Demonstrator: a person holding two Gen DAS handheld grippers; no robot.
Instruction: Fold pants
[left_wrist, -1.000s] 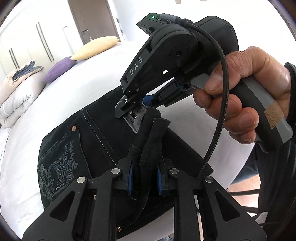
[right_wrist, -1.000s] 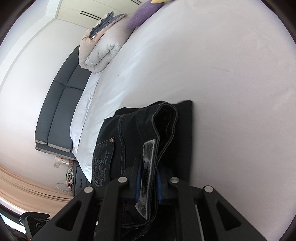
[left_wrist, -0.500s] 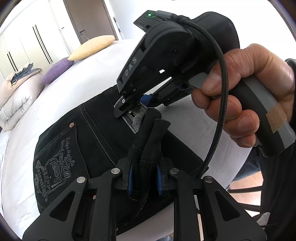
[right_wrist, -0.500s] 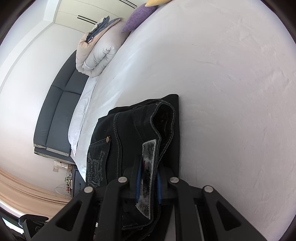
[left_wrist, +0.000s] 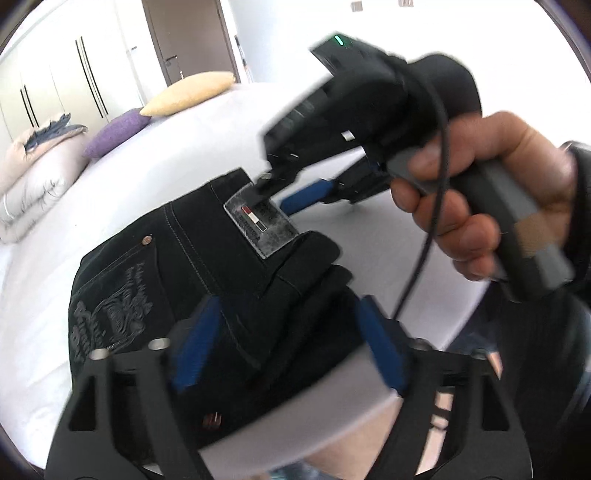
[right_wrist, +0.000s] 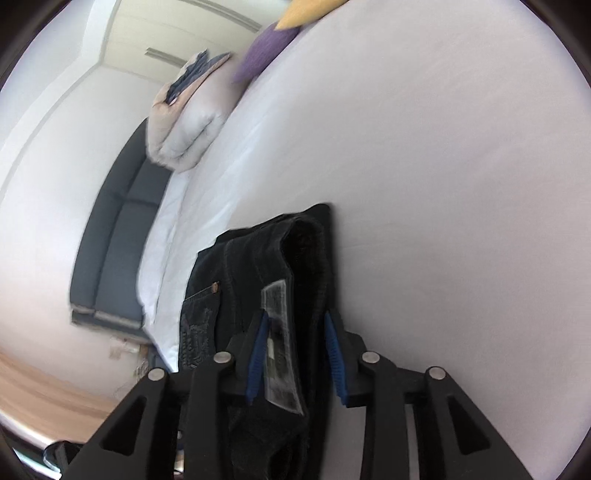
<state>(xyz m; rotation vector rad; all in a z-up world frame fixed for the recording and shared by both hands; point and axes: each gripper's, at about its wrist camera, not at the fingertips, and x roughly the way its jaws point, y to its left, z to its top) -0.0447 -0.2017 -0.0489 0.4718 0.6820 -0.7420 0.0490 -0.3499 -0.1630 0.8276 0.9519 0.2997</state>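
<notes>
Black jeans (left_wrist: 221, 266) lie folded on the white bed (left_wrist: 177, 166), back pocket and grey waistband label (left_wrist: 262, 225) facing up. My left gripper (left_wrist: 288, 343) hovers over their near edge. Its jaws are opening, the blue pads stand wide apart, and the denim below them is not pinched. A hand (left_wrist: 480, 206) holds my right gripper (left_wrist: 280, 188) at the label end. In the right wrist view the right gripper (right_wrist: 297, 350) is also opening. The waistband fold (right_wrist: 306, 251) and label (right_wrist: 280, 332) stand loosely between its pads.
A folded duvet (left_wrist: 33, 184), a purple pillow (left_wrist: 114, 133) and a yellow pillow (left_wrist: 188, 92) lie at the far end of the bed. A dark padded headboard (right_wrist: 118, 240) runs along one side. The bed's near edge (left_wrist: 424, 332) drops off just beside the jeans.
Both grippers were shut on the waistband and have now spread their jaws and let it go. The band has dropped flat onto the pile, and the left gripper has drawn back and risen.
</notes>
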